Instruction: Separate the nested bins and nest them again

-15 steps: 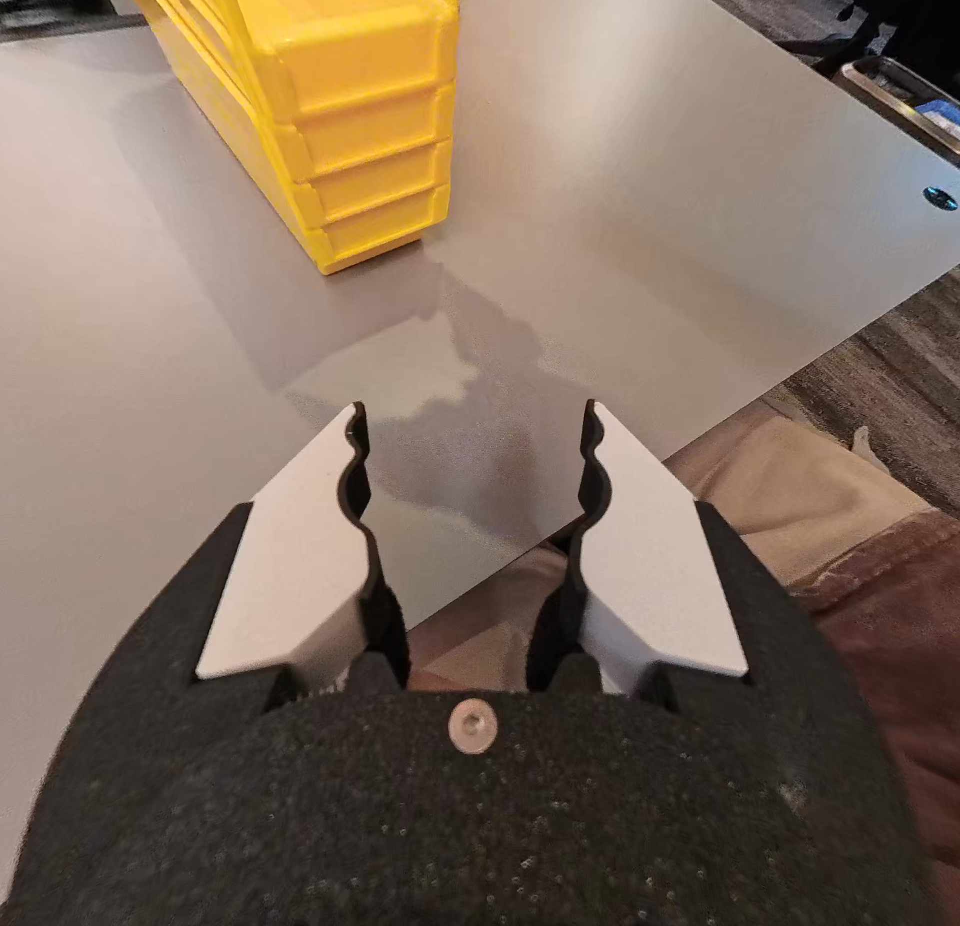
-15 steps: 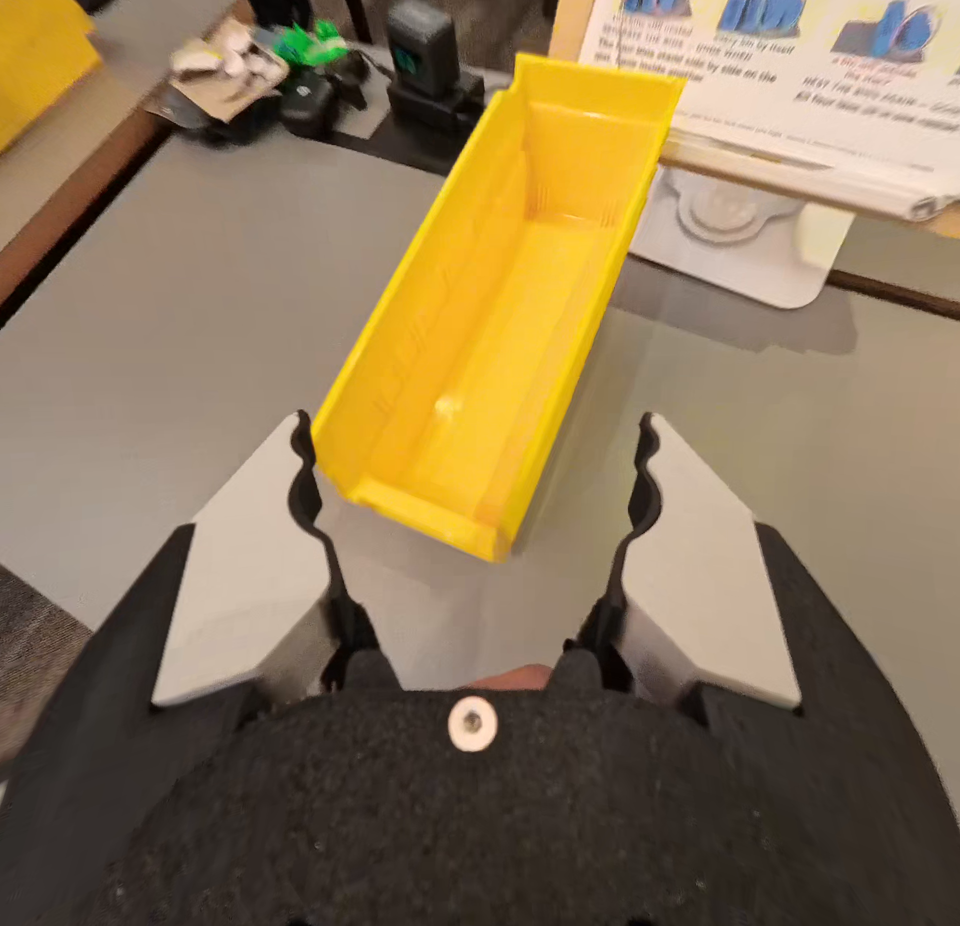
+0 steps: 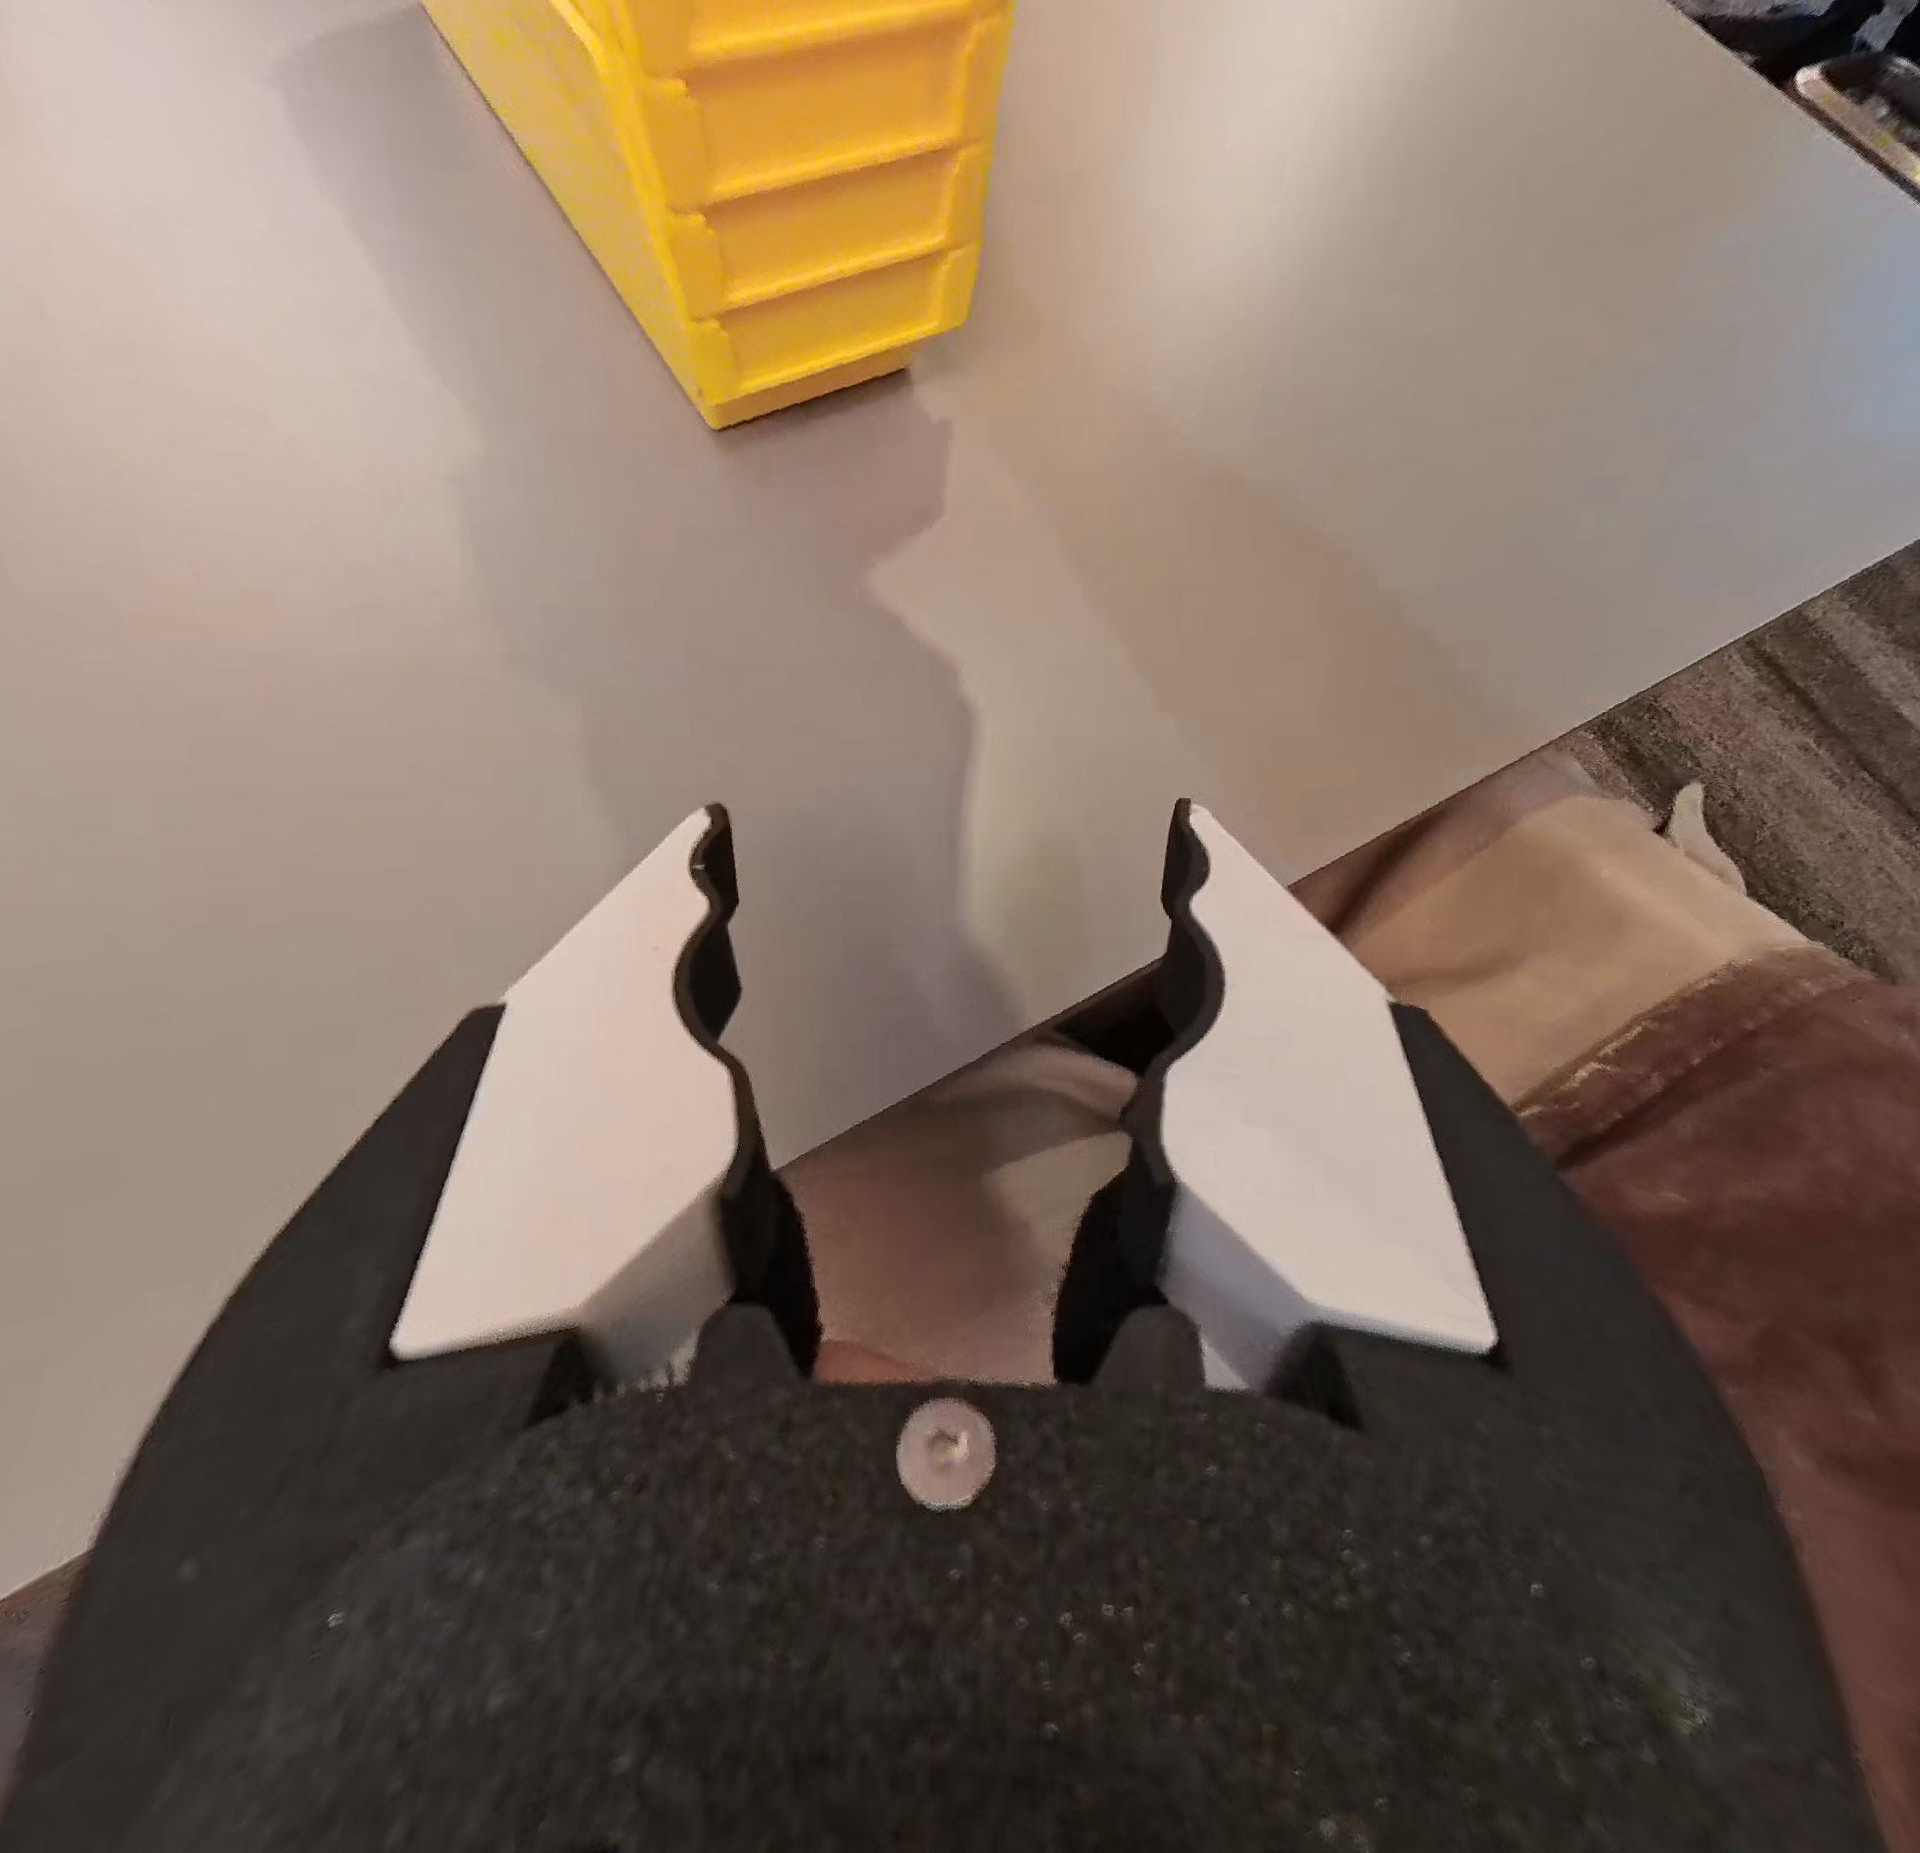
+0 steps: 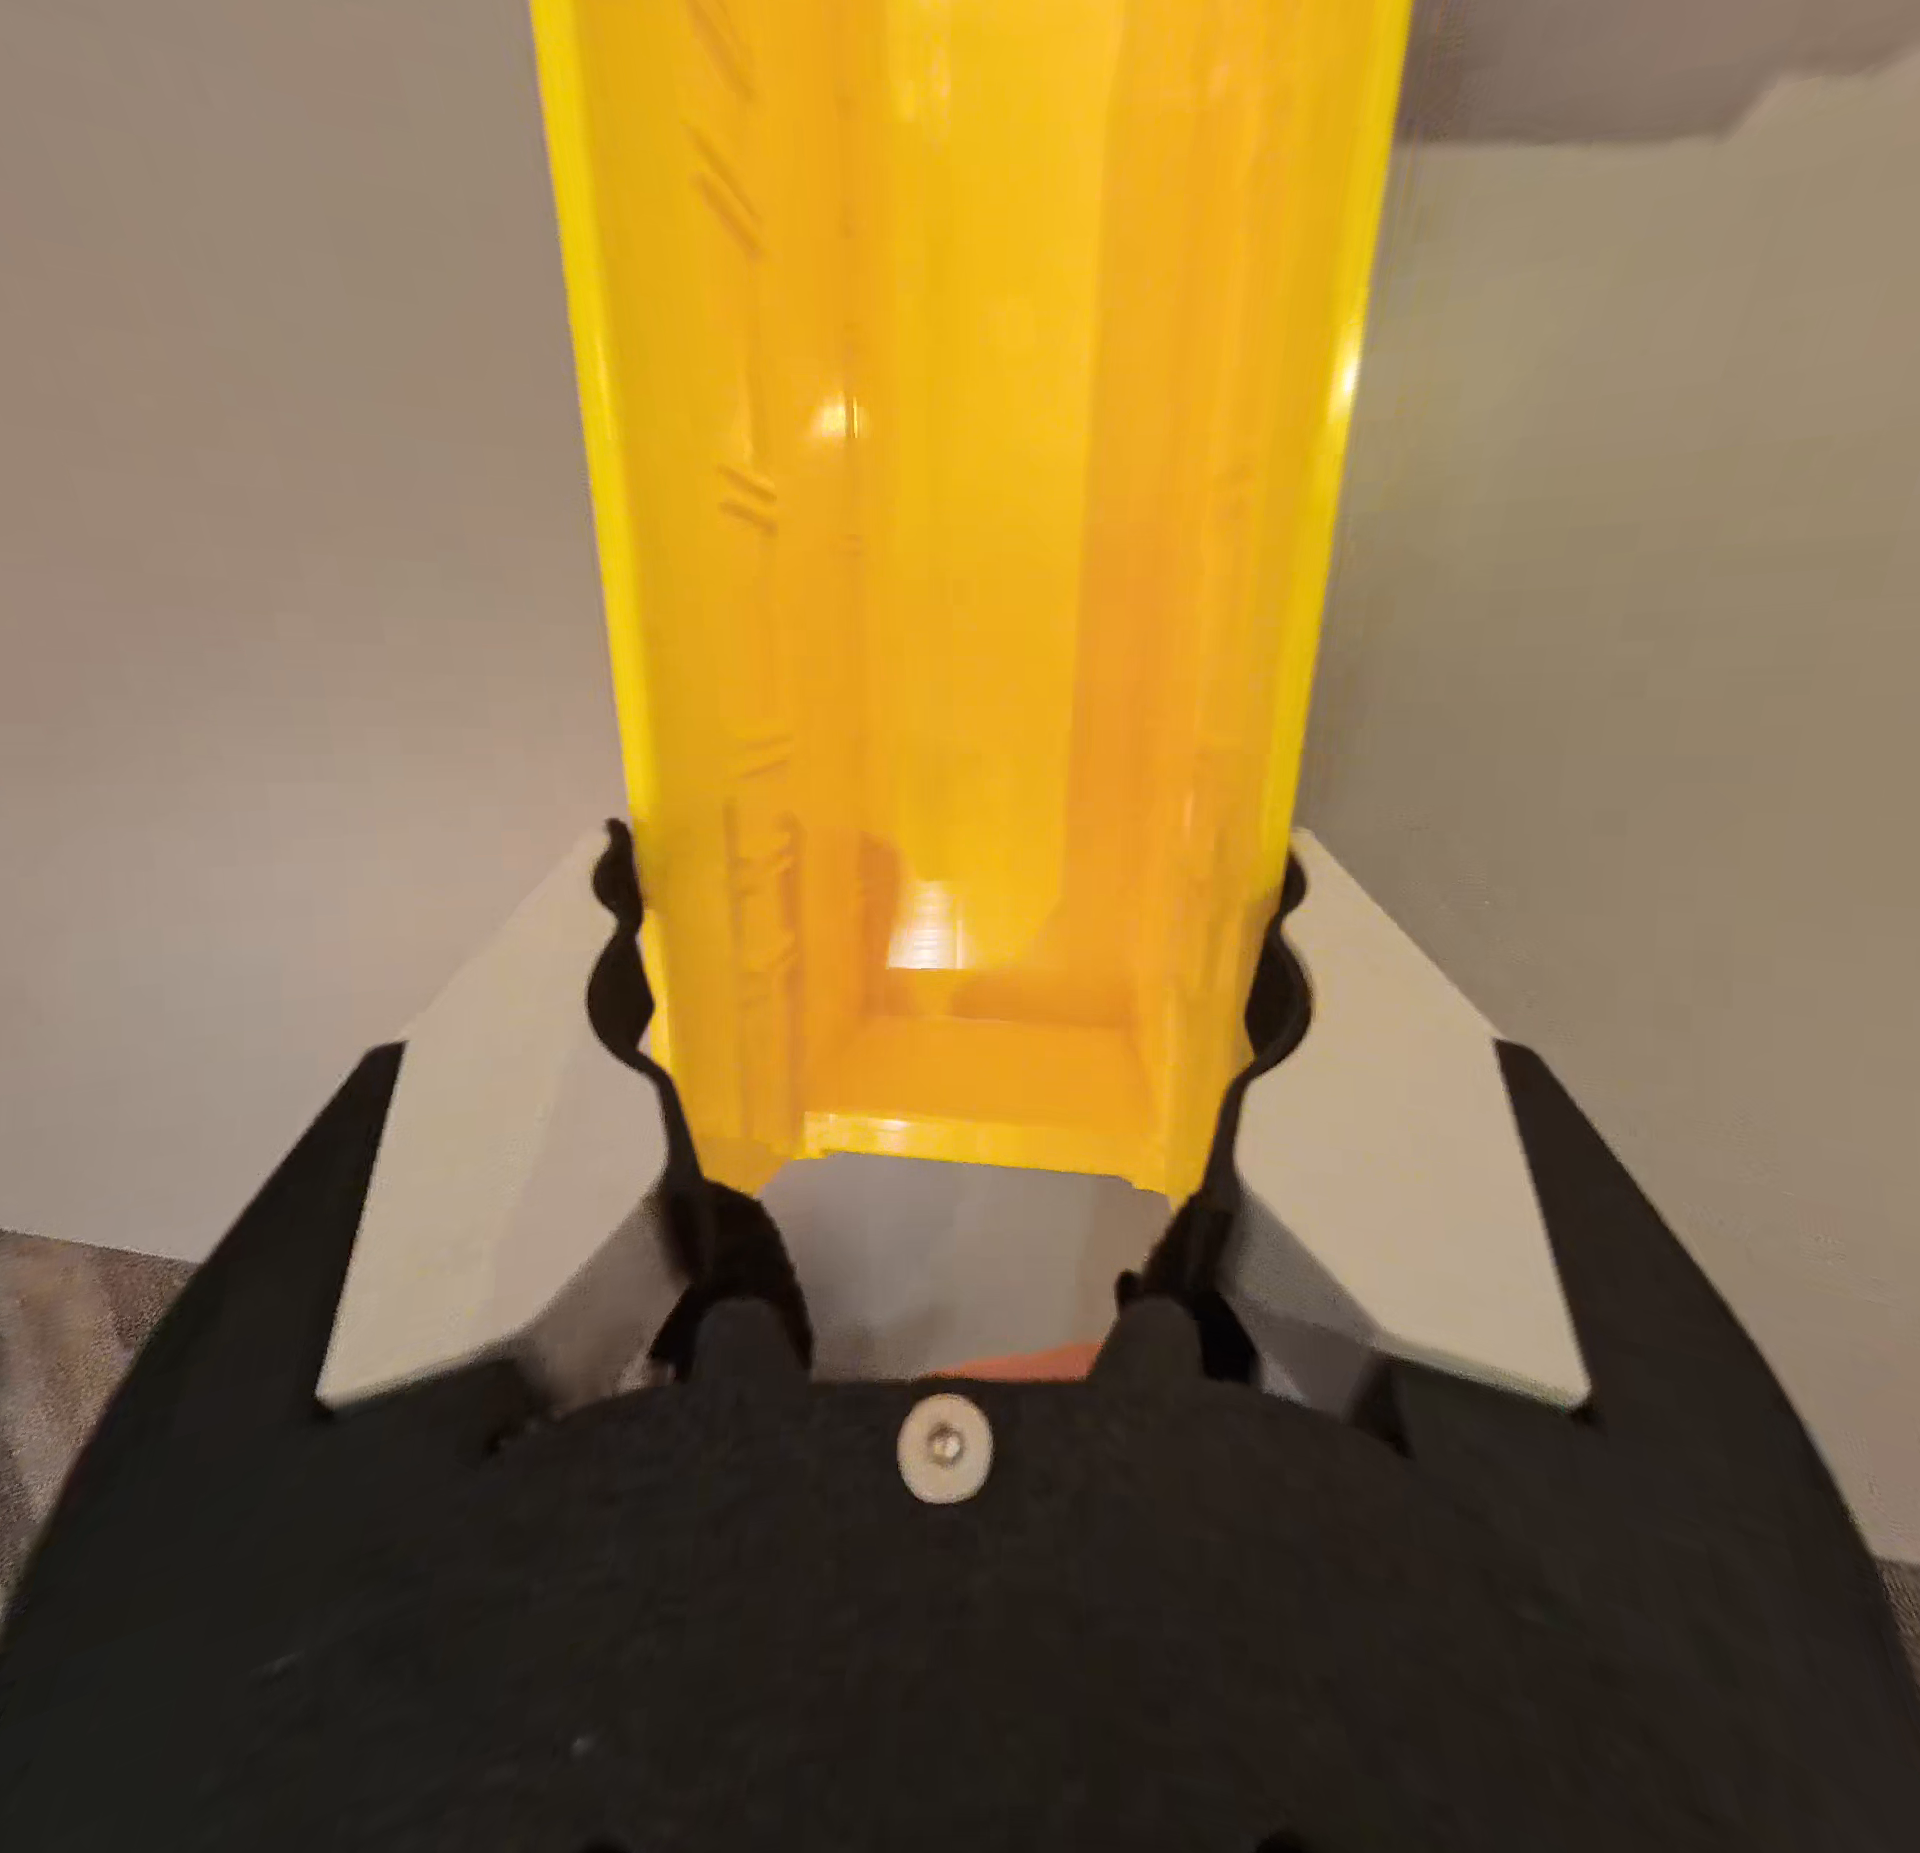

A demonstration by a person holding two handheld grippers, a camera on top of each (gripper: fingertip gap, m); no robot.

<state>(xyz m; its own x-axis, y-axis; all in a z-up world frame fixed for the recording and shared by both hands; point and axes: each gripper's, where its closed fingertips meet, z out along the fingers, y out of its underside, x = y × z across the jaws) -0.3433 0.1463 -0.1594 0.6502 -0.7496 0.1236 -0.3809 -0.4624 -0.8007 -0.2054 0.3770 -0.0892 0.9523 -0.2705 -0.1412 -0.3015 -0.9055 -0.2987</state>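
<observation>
In the left wrist view a stack of several nested yellow bins [image 3: 821,193] stands on the grey table [image 3: 312,608], well ahead of my left gripper [image 3: 951,816]. That gripper is open and empty and hovers over the table's near edge. In the right wrist view a single yellow bin [image 4: 966,453] lies on the table [image 4: 260,556], its open top facing me and its length running away. My right gripper [image 4: 951,847] is open wide and straddles the bin's near end. One finger is beside each outer side wall, at or very near touching.
The table's near edge runs diagonally under the left gripper. Beyond it are a person's lap in tan and brown cloth [image 3: 1558,930] and a dark wood floor [image 3: 1787,723]. A metal tray [image 3: 1870,110] sits off the table's far right corner.
My right gripper has moved forward and down onto the single bin, so its near end now sits between the fingers. The left gripper has turned slightly, bringing the stack toward the centre of its view.
</observation>
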